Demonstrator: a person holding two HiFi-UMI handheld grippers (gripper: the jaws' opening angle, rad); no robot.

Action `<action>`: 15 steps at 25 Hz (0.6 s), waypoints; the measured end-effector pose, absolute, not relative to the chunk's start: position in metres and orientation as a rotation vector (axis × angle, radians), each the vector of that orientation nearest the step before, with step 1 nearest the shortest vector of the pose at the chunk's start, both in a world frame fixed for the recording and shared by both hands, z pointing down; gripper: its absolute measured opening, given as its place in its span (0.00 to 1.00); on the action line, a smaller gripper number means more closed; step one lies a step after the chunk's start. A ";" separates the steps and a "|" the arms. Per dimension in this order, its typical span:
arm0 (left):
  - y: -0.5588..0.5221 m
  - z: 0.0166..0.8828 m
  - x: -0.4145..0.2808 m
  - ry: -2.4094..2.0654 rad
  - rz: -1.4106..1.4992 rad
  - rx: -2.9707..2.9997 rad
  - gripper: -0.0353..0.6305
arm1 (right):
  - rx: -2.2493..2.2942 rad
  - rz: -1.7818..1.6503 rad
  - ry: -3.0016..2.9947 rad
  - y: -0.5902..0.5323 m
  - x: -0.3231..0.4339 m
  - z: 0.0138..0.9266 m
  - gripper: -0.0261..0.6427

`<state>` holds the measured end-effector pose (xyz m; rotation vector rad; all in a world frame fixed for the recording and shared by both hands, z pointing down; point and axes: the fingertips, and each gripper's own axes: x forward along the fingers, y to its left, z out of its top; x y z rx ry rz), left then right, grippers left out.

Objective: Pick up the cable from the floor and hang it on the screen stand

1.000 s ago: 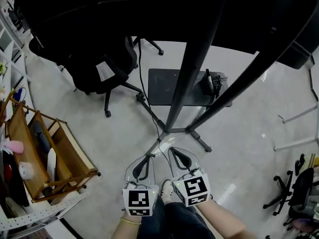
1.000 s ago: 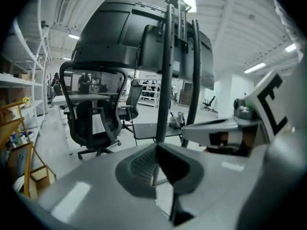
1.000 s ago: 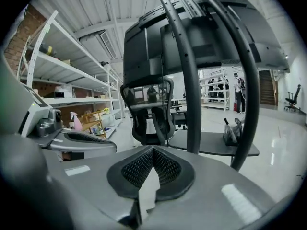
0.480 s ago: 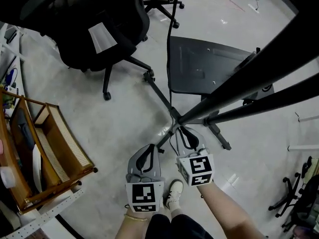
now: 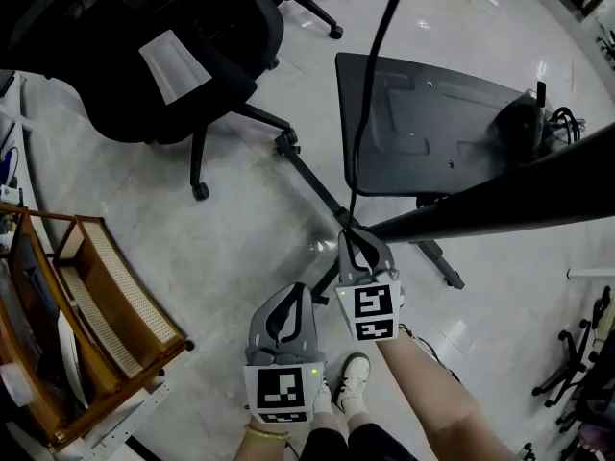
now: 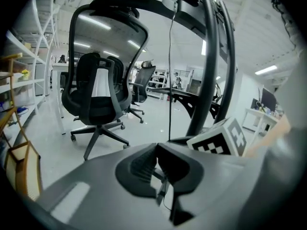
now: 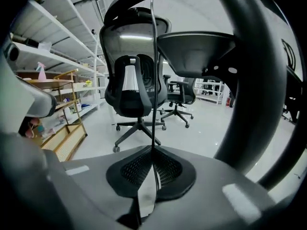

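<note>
Black cable (image 5: 355,142), thin and smooth, is pinched in my right gripper (image 5: 357,238), whose fingers are clenched on it. The right gripper view shows the line rising straight out of the closed pads (image 7: 144,169) toward 12 o'clock. In the head view it runs from the jaws up past the dark panel (image 5: 432,113) and out of frame at 12, nearly taut with a slight bow. Its upper end is out of sight, and I cannot tell what trails below my grip. My left gripper (image 5: 294,292) sits at 7 o'clock of the right one, close by but apart. Its fingers are pressed together at the tips, with nothing between them that I can make out. From its own view the same cable (image 6: 170,80) shows as a fine vertical line ahead, at about 1 o'clock. The stand pole (image 5: 500,207) crosses the head view at 3 o'clock, and its legs (image 5: 306,169) spread over the pale floor (image 5: 231,248) just beyond my grippers. An office chair (image 5: 173,46) stands at 10 and a wooden rack (image 5: 96,305) at 8. I judge the pickup done, since the cable is in hand and clear of the floor at the grip point. The hanging is not yet done. The next move calls for raising the right gripper toward the pole and draping the line over it. The left could open to gather slack. A cable this thin will likely slip unless looped.
</note>
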<state>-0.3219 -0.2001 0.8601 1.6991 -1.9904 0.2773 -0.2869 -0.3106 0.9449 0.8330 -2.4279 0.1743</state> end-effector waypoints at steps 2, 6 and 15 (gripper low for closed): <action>-0.204 0.862 -0.327 -1.985 0.265 1.695 0.06 | 0.859 0.164 -2.423 -0.311 -0.286 0.945 0.06; -0.209 0.860 -0.328 -1.990 0.277 1.715 0.06 | 0.862 0.168 -2.434 -0.305 -0.282 0.944 0.05; -0.198 0.808 -0.304 -2.009 0.247 1.759 0.06 | 0.894 0.214 -2.536 -0.264 -0.255 0.872 0.05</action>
